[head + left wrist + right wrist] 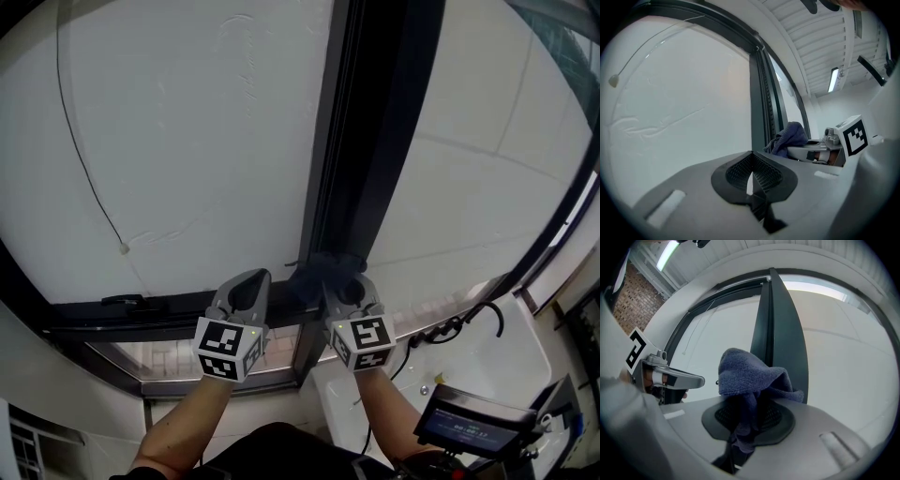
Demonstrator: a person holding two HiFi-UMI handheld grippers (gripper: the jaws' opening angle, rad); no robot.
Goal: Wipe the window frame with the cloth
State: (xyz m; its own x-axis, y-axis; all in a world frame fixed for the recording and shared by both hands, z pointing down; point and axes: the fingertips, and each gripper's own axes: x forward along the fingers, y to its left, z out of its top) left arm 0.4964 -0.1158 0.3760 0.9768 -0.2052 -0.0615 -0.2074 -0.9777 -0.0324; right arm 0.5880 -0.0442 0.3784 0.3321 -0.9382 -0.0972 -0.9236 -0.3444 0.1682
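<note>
A dark vertical window frame [366,141] runs between two pale panes, and it also shows in the left gripper view [759,103] and the right gripper view [780,333]. My right gripper [336,277] is shut on a blue-grey cloth [750,380], which is bunched against the foot of the frame [323,272]. The cloth [790,136] also shows beside the frame in the left gripper view. My left gripper [246,284] is shut with nothing in it [750,176], just left of the frame and above the lower rail [141,314].
A thin cord [80,159] hangs across the left pane. Below the sill are a white sink-like surface [487,361], a black cable [459,328] and a small screen [473,422]. The person's forearms [183,427] reach up from the bottom.
</note>
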